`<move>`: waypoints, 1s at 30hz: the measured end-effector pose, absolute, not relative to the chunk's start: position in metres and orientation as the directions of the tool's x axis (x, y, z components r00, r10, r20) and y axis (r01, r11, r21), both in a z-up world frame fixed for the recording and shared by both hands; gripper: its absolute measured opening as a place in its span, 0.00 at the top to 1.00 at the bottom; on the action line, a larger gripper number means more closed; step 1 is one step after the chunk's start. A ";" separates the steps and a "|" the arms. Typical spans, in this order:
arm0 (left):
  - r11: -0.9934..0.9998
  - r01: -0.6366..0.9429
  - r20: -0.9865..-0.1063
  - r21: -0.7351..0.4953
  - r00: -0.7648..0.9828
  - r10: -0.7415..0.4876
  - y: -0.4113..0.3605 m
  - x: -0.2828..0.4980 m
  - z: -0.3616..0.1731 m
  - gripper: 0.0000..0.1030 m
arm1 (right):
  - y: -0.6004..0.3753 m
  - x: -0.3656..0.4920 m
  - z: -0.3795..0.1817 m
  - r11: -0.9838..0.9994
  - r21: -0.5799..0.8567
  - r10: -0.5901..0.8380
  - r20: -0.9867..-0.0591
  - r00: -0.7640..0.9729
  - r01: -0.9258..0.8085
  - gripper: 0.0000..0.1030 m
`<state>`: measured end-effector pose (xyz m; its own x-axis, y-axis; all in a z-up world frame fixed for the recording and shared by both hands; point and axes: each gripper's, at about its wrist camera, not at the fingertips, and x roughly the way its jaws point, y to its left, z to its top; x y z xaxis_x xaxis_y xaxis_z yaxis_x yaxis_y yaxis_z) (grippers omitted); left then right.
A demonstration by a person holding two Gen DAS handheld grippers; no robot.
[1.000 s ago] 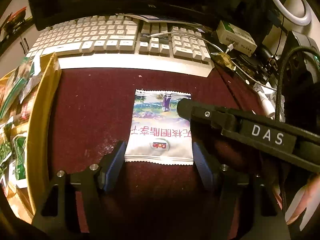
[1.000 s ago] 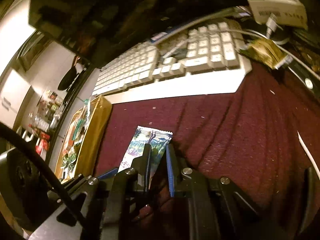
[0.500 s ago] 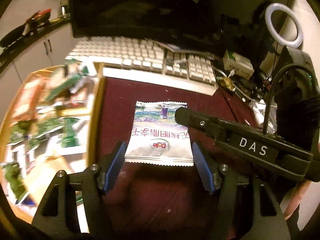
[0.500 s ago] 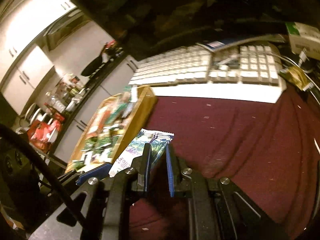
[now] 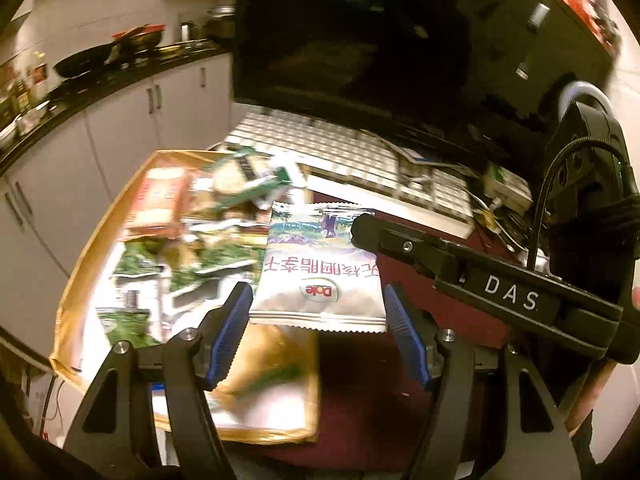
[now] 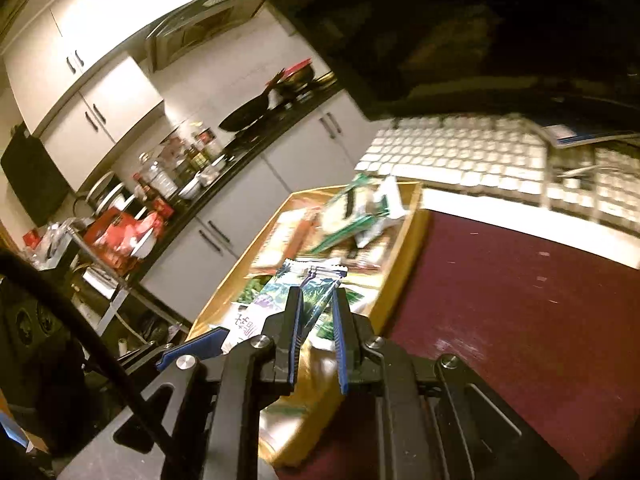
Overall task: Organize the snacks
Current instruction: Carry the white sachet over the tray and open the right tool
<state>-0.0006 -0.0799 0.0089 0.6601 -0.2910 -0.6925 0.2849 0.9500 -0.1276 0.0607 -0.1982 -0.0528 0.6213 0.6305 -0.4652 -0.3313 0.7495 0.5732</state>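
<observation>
While angled down mid-frame, the Dole packet (image 5: 318,276) is pinched by the right gripper (image 6: 316,330) and spanned sideways by the left gripper (image 5: 318,330), beside "DAS".

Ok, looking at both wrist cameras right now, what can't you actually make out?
- Tray snacks, both views: motion blur smears the labels.
- Dole packet, left wrist view: the right gripper, shut on it, covers its top right corner; in the right wrist view its fingers hide the lower part.
- Left gripper, left wrist view: whether its pads touch the packet's sides.
- Keyboard, both views: keys blurred, far end under the monitor.
</observation>
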 end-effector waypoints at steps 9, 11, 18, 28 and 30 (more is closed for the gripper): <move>0.968 0.204 -0.749 -0.146 0.617 -0.243 -0.052 0.050 -0.011 0.33 | -0.164 0.106 -0.063 0.753 0.565 0.641 -0.519 0.565 -0.337 0.87; 0.968 0.193 -0.762 -0.162 0.598 -0.247 -0.048 0.063 -0.018 0.33 | -0.158 0.114 -0.067 0.765 0.544 0.632 -0.533 0.563 -0.344 0.87; 0.967 0.195 -0.805 -0.163 0.540 -0.245 -0.052 0.091 -0.039 0.33 | -0.168 0.124 -0.086 0.766 0.562 0.625 -0.540 0.563 -0.311 0.87; 0.971 0.202 -0.817 -0.129 0.533 -0.220 -0.053 0.094 -0.038 0.25 | -0.180 0.114 -0.081 0.754 0.590 0.624 -0.504 0.598 -0.290 0.63; 0.972 0.197 -0.809 -0.130 0.546 -0.219 -0.050 0.087 -0.033 0.23 | -0.186 0.110 -0.077 0.761 0.592 0.605 -0.499 0.620 -0.266 0.53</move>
